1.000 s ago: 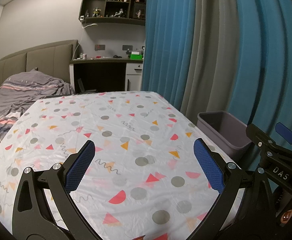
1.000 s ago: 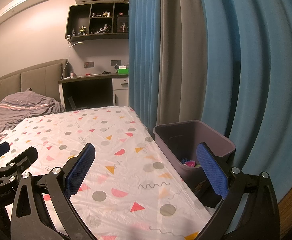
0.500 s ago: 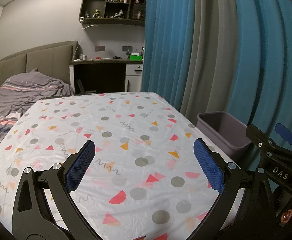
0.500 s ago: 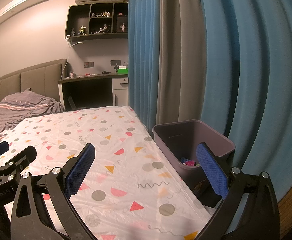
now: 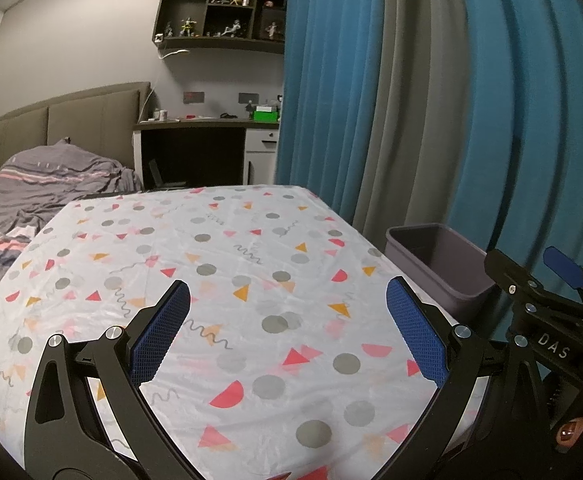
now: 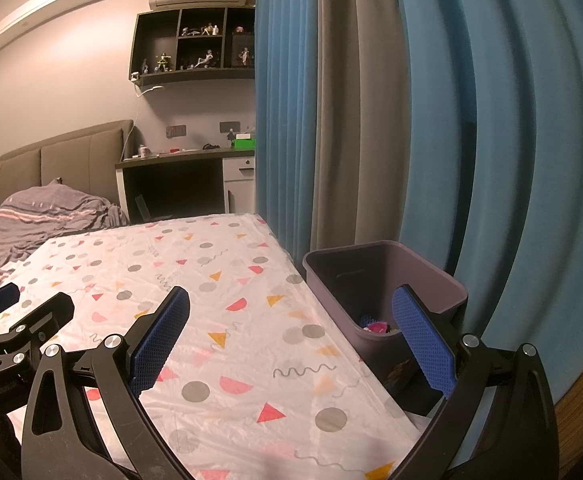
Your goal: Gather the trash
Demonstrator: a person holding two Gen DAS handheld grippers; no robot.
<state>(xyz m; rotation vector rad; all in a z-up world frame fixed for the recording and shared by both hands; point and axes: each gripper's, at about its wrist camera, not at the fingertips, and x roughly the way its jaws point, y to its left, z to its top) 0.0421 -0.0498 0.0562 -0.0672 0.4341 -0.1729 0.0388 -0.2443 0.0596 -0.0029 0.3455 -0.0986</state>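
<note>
Two black grippers with blue ribbed pads are hovering over my bench, which is wearing a white cloth (image 5: 251,280) printed with triangles, dots and squiggles. I am carrying my left gripper (image 5: 287,312) with its jaws spread wide and gripping nothing; my right gripper (image 6: 291,320) is gaping just as wide, also bare. Off the bench's right edge a grey-purple plastic bin (image 6: 371,276) is sitting beside the blue curtains (image 6: 491,140), with pink and blue scraps of trash (image 6: 375,325) lying at its bottom.
</note>
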